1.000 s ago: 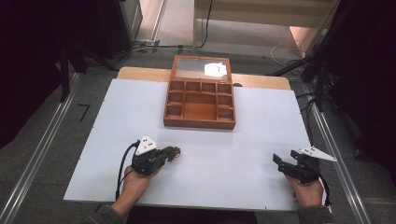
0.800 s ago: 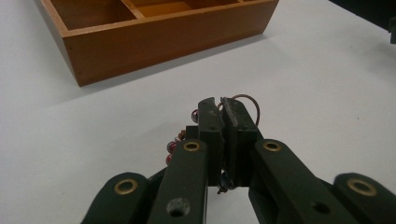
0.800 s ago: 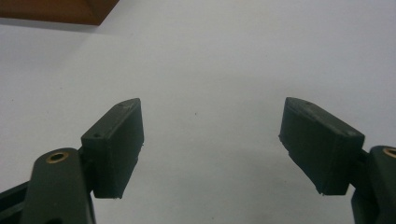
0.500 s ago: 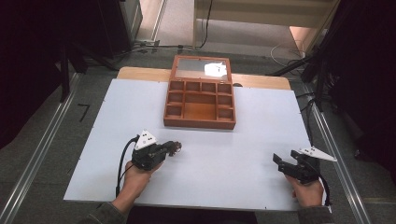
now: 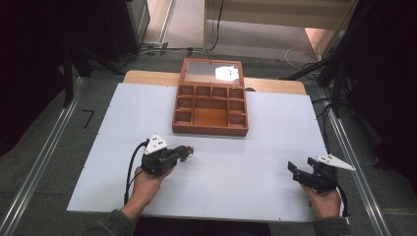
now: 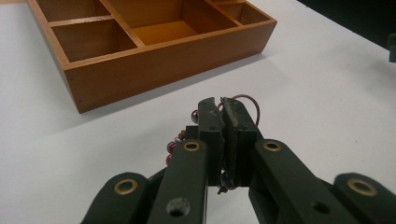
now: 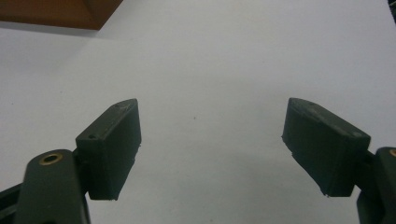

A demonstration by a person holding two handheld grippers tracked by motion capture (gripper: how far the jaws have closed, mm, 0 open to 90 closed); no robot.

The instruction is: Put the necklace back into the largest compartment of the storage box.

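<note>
Since a second ago the left gripper (image 5: 183,153) has edged forward toward the wooden box (image 5: 211,103), while the right gripper (image 5: 295,171) has stayed put near the table's right edge. From the high view we see the box with its lid open at the far middle of the white table (image 5: 255,162), its compartments bare, and no writing we can read anywhere. In the left gripper view, the left gripper (image 6: 223,116) is clamped tight on a beaded bracelet (image 6: 180,140), beads spilling beside the jaws, a wire loop poking above, the box just ahead. In the right gripper view, the right gripper (image 7: 210,126) gapes wide over bare table, holding nothing.
</note>
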